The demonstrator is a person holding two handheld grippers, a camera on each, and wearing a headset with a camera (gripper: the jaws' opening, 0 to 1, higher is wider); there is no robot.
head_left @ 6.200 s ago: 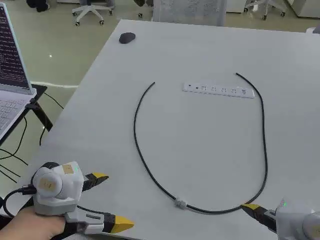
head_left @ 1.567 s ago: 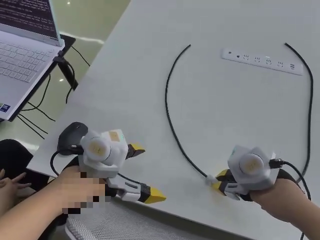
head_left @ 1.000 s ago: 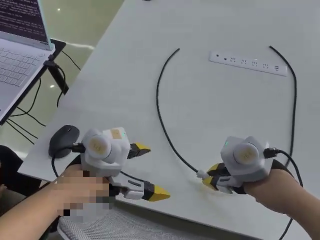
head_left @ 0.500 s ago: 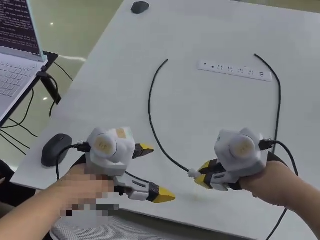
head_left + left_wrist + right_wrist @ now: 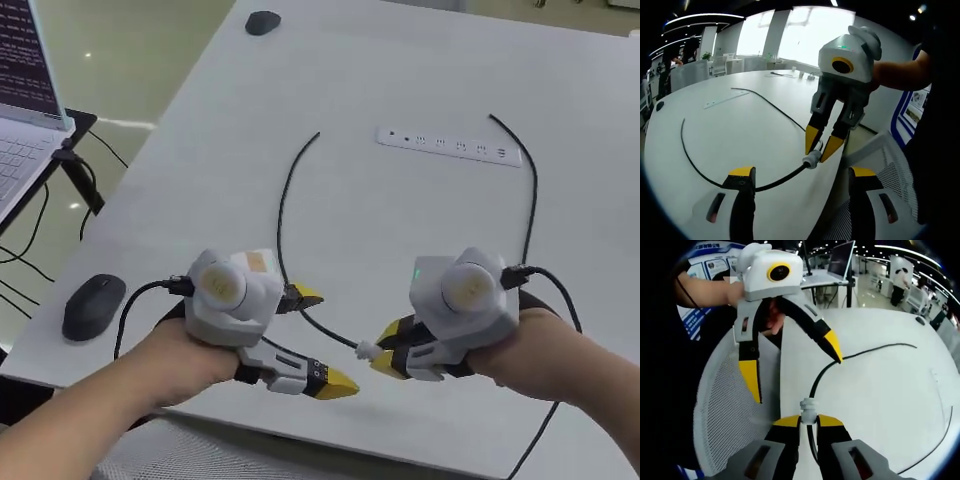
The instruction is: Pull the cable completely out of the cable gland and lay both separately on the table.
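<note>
Since half a second ago the right gripper [image 5: 386,350] has drawn in toward the left gripper [image 5: 326,340], and the cable gland [image 5: 367,350] has come along with it, so that the two tools now nearly face each other at the near edge of the table [image 5: 400,60]. Six seconds back the black cable [image 5: 281,215] lay flat in a wide loop with both tools clear of it.

The right gripper is clamped on the cable. In the right gripper view its yellow tips [image 5: 809,422] are pinched together with the cable [image 5: 866,351] running between them and the white gland [image 5: 809,409] sitting just ahead of the tips. Whether the tips also nip the back of the gland is hard to tell. The cable is threaded through the gland.

The left gripper is spread wide and holds nothing. In the right gripper view one of its tips [image 5: 796,376] sits close to the cable and the other is well off to the side. In the left gripper view the gland [image 5: 812,159] hangs between the left gripper's own jaws [image 5: 802,172], at the tips of the right gripper [image 5: 822,149], with the cable [image 5: 690,157] trailing back onto the table.

Farther up the table the rest of the loop rests flat, its right-hand end near a white power strip [image 5: 450,146]. A dark mouse [image 5: 262,22] lies at the far edge, another mouse [image 5: 93,305] at the near left corner, and a laptop [image 5: 25,110] stands off the table's left side.
</note>
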